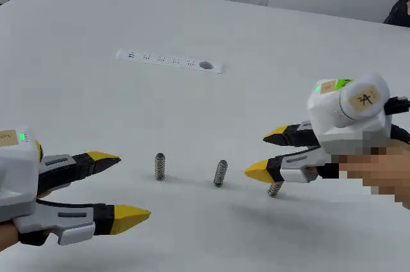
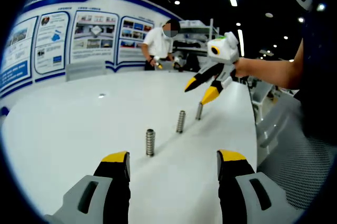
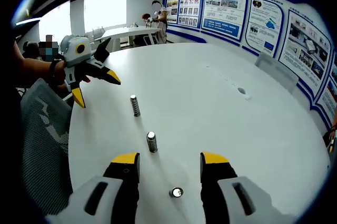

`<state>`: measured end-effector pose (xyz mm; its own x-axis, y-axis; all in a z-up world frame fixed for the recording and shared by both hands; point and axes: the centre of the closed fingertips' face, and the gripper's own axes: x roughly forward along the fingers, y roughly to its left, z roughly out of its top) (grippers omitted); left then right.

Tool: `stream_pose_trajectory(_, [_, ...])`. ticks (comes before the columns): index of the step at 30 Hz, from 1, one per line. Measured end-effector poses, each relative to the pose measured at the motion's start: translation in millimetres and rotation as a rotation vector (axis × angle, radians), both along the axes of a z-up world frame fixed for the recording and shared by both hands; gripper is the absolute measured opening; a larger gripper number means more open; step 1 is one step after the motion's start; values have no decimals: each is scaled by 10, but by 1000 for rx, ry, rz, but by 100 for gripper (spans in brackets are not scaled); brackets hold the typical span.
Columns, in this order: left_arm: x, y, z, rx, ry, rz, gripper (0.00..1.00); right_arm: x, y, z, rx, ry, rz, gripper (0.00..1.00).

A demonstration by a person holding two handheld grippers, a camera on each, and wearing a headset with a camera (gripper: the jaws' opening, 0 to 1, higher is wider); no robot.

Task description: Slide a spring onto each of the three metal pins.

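Three upright metal pins stand in a row on the white table [image 1: 192, 112], each with a coiled spring round it: the left spring [image 1: 160, 166], the middle spring [image 1: 220, 173] and the right spring [image 1: 275, 188]. My left gripper [image 1: 131, 185] is open and empty, a short way left of the left spring [image 2: 150, 142]. My right gripper [image 1: 256, 154] is open and empty, hovering just above the right spring [image 3: 176, 192], which sits between and below its yellow fingertips [image 3: 126, 159]. The middle spring [image 3: 151, 142] and the far spring [image 3: 135, 105] lie beyond it.
A white power strip [image 1: 170, 61] with a round grommet [image 1: 205, 65] is set into the table farther back. A mesh chair [image 3: 45, 145] stands at the table's edge. A person [image 2: 158, 47] stands in the background.
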<state>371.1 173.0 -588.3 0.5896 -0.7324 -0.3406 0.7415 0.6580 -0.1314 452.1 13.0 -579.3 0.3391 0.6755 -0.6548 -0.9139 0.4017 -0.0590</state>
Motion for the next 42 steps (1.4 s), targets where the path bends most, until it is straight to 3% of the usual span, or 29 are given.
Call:
stream_pose_trajectory(9, [-8, 7, -12, 2, 4, 3, 69, -95, -248, -93, 34, -6, -45, 52])
stream_pose_trajectory(24, [-12, -11, -23, 0, 5, -1, 71, -323, -473, -233, 151, -14, -110, 58])
stream_pose_trajectory(36, [9, -20, -39, -10, 3, -11, 72, -360, -485, -170, 194, -45, -145, 62])
stream_pose_trajectory(42, [-7, 0, -73, -12, 11, -14, 73, -419, -467, -223, 196, -37, -148, 63])
